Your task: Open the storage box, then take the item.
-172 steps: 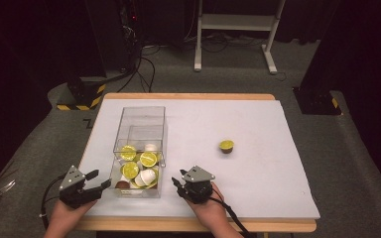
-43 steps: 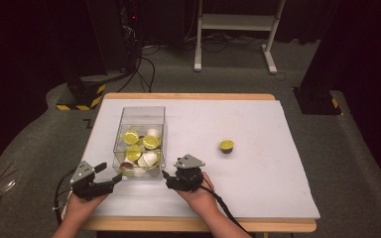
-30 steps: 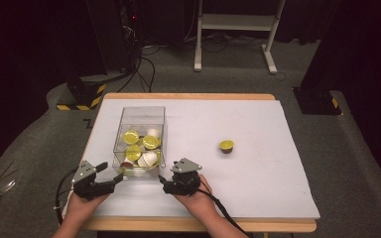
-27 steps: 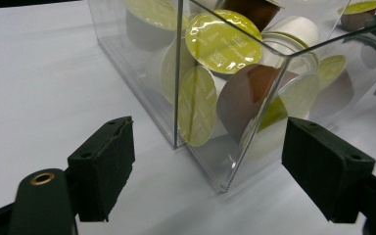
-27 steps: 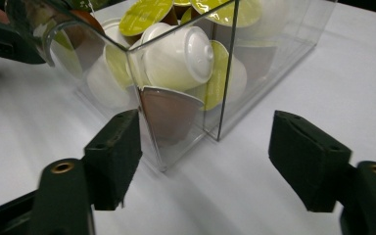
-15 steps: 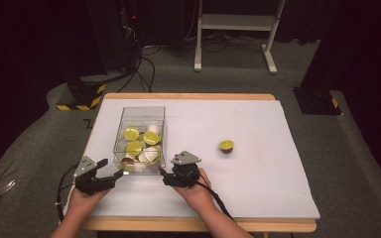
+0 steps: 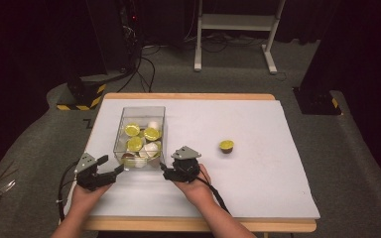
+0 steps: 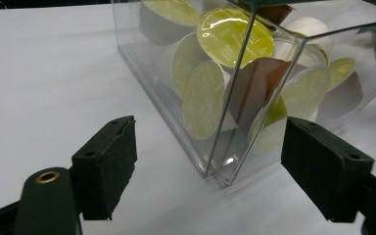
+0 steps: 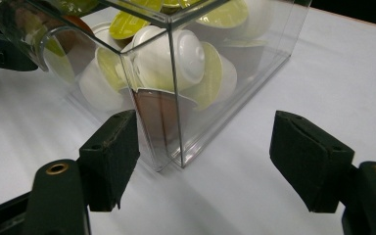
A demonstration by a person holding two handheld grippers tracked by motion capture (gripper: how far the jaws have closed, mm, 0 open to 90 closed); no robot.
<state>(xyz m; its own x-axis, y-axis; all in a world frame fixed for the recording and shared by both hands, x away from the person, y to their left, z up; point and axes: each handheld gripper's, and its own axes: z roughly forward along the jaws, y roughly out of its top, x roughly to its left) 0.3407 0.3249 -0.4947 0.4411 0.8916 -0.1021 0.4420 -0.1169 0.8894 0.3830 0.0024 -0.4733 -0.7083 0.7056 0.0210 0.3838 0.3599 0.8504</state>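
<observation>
Step in hand, as I read it: both grippers are set at the near corners of the clear box [image 7: 140,136], ready to take hold of it. Nothing is gripped yet.

Box: stands on the white sheet of the bench [image 7: 258,193], left of centre, long axis running toward 12 o'clock. It holds a heap of capsules [image 7: 141,145], yellow-green lids, with some white and brown bodies. One loose capsule [image 7: 226,146] sits on the sheet at about 3 o'clock from the box, well apart.

Left gripper [image 7: 113,172]: at 7 o'clock from the box, just beside its near-left corner. Fingers [image 8: 105,164] apart; in the left gripper view the corner edge stands between them but farther out, pads clear of the walls.

Right gripper [image 7: 164,172]: at 5 o'clock from the box, at its near-right corner. Fingers [image 9: 108,156] apart and wide; the right gripper view shows the corner just ahead between them, left pad close to the wall, though I cannot tell if it touches.

Next move, judged: each gripper needs to advance a little toward 12 o'clock so a wall or corner lies fully between the pads, then close. The walls are thin, smooth and likely to slip; the two grips should close evenly so the box does not skid or tip its load.
</observation>
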